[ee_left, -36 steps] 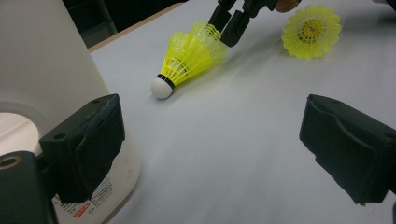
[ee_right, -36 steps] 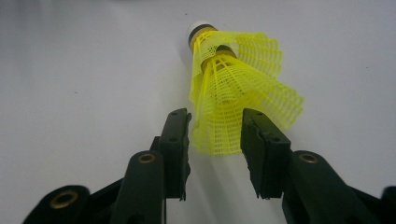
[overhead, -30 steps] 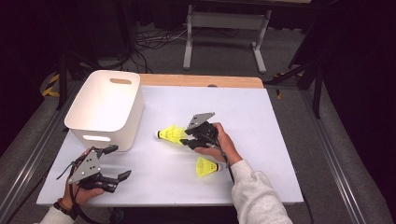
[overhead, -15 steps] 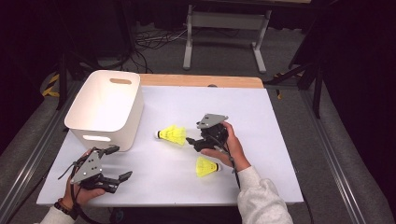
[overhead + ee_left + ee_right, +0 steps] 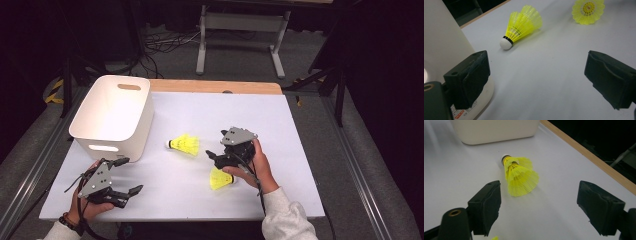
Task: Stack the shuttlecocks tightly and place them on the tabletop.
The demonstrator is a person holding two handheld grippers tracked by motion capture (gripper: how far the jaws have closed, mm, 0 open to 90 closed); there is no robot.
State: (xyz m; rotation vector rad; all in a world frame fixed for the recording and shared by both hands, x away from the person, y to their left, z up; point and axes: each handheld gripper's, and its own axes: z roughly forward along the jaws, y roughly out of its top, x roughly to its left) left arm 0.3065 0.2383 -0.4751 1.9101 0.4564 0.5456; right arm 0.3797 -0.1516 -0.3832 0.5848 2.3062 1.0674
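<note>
A yellow shuttlecock [image 5: 184, 145] lies on its side mid-table, white cork toward the white bin [image 5: 112, 117]. A second yellow shuttlecock [image 5: 220, 179] stands cork-down near the person's right hand. My right gripper [image 5: 211, 157] is open just right of the lying shuttlecock and points at it. In the right gripper view the shuttlecock [image 5: 520, 173] lies ahead of the open gripper [image 5: 539, 202], beyond the jaws. My left gripper [image 5: 128, 176] is open and empty near the front left. Its own view shows the gripper [image 5: 536, 75], both shuttlecocks [image 5: 522, 22] [image 5: 588, 10] ahead and the bin [image 5: 444, 37] close at left.
The white table top [image 5: 300, 150] ends in a wooden strip [image 5: 215, 86] at the far edge. The bin [image 5: 494, 130] stands at the back left, its near wall close to my left gripper. Metal frame legs [image 5: 240, 30] and cables lie on the floor beyond.
My right gripper has shifted a little to the right and nearer the person, away from the lying shuttlecock. Both shuttlecocks and the left gripper have stayed put.
</note>
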